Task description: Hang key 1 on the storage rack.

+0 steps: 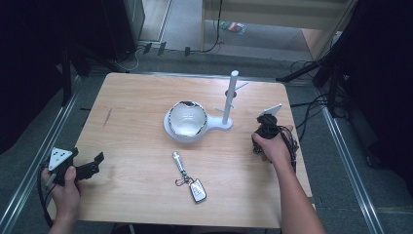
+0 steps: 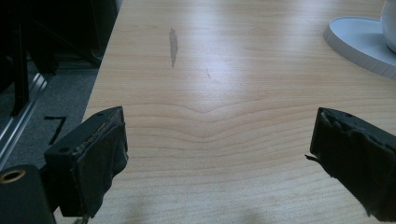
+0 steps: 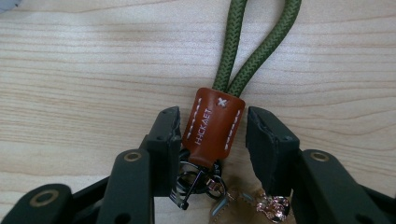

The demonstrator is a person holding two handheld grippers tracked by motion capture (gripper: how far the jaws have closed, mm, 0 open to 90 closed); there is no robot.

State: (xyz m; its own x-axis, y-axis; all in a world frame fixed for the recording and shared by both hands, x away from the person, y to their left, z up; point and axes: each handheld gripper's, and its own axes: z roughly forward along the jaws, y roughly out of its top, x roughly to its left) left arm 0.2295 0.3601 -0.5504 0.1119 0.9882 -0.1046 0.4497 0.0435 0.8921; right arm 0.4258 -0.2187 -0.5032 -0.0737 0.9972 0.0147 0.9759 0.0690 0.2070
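Right gripper view: right gripper jaws stand either side of the brown leather tab of a keychain with green cord loop, lying on the table at its right edge; contact uncertain; left gripper rests wide open, empty, near left.

The high view looks forward and down from above the near edge of the light wooden desk, taking in its whole top. The left gripper view skims low across that desk toward the white round stand base, which the high view shares. The right gripper view looks steeply down, very close to the wood.
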